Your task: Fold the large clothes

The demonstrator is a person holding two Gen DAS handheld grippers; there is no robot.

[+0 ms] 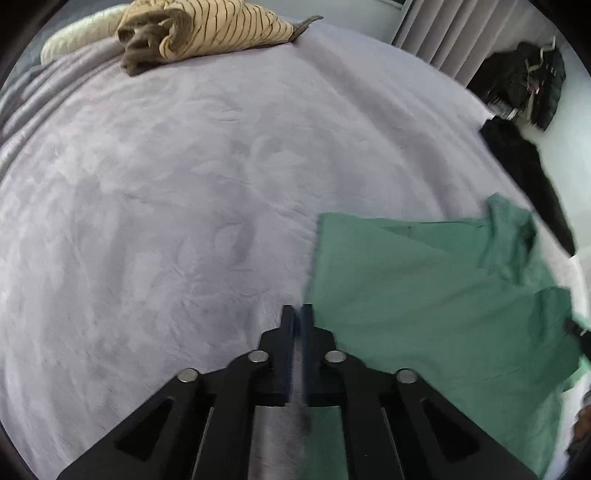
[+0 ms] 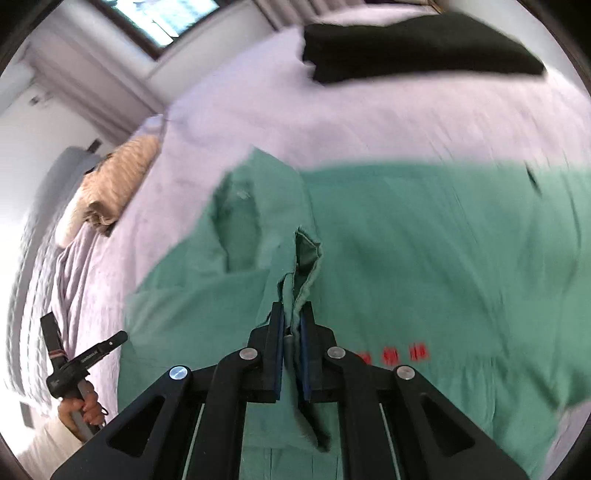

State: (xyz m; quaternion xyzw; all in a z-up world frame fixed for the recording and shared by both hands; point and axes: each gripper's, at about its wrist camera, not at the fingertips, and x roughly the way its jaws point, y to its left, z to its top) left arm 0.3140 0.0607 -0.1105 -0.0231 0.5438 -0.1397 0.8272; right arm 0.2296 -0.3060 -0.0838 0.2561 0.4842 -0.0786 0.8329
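Observation:
A large green shirt (image 2: 424, 240) lies spread on a bed with a lilac blanket (image 1: 166, 203). My right gripper (image 2: 291, 317) is shut on a bunched fold of the green shirt, which sticks up between its fingers. In the left wrist view the green shirt (image 1: 424, 314) lies to the right. My left gripper (image 1: 297, 314) is shut and empty, just above the blanket at the shirt's left edge. The left gripper also shows in the right wrist view (image 2: 70, 369), held in a hand off to the left.
A rolled beige striped garment (image 1: 199, 33) lies at the far end of the bed near a pale pillow (image 1: 77, 33). A folded black garment (image 2: 417, 48) lies on the bed beyond the shirt. Curtains (image 1: 443, 33) and dark bags (image 1: 528, 81) stand beside the bed.

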